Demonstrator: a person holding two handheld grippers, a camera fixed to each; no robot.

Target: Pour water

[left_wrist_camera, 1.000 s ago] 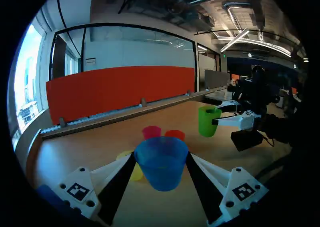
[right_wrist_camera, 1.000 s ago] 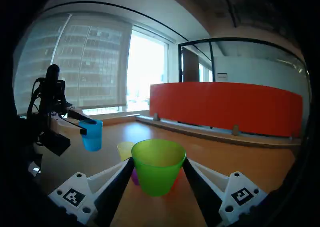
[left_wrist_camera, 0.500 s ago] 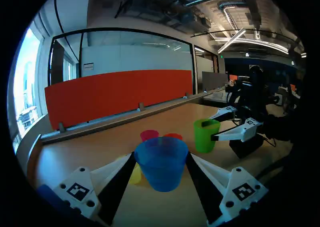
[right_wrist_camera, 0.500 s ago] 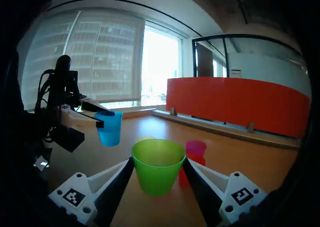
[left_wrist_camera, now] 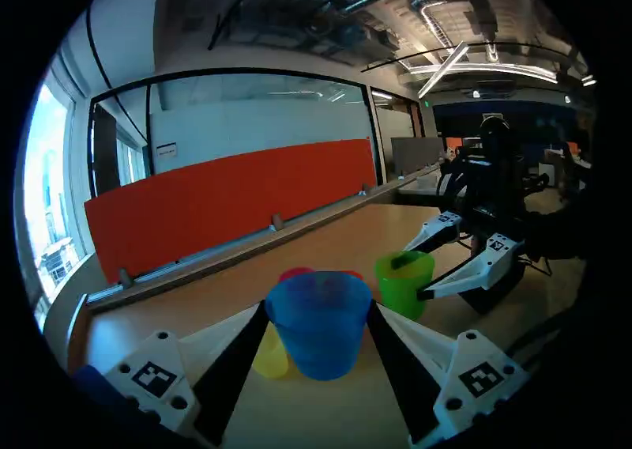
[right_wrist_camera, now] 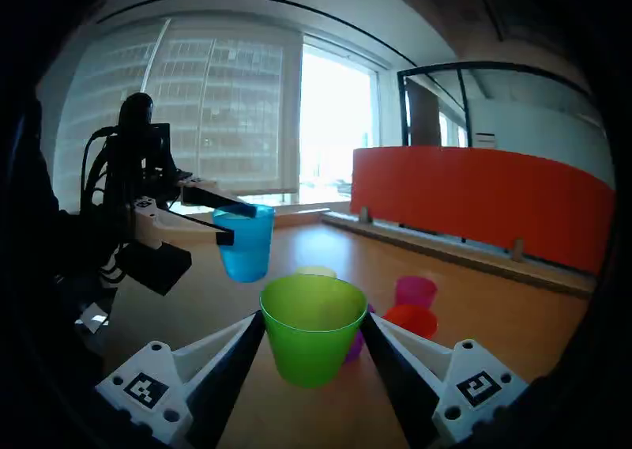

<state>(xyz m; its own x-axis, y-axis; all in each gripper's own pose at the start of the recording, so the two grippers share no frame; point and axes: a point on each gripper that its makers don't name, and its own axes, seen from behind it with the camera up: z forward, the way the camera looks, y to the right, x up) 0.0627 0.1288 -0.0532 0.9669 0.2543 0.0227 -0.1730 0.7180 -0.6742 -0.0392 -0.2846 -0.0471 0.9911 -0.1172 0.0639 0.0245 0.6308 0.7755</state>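
A blue cup (left_wrist_camera: 318,323) stands upright between my left gripper's (left_wrist_camera: 318,330) fingers, which are shut on it above the wooden table (left_wrist_camera: 197,307). From the right gripper view the same blue cup (right_wrist_camera: 246,241) hangs up and to the left, held by the left gripper (right_wrist_camera: 229,224). My right gripper (right_wrist_camera: 313,342) is shut on an upright green cup (right_wrist_camera: 312,328). In the left gripper view the green cup (left_wrist_camera: 404,282) and the right gripper (left_wrist_camera: 423,279) are close by on the right, lower than the blue cup's rim. I cannot see into either cup for water.
A yellow cup (left_wrist_camera: 270,354), a pink cup (right_wrist_camera: 415,290), an orange-red cup (right_wrist_camera: 410,320) and a purple one (right_wrist_camera: 355,345) stand together on the table (right_wrist_camera: 490,307) under the held cups. An orange partition (left_wrist_camera: 229,196) runs along the far edge. Windows (right_wrist_camera: 237,117) lie to the left.
The two held cups have come closer together. The blue cup moved toward the middle and nearer in the right gripper view; the green cup moved left and lower in the left gripper view.
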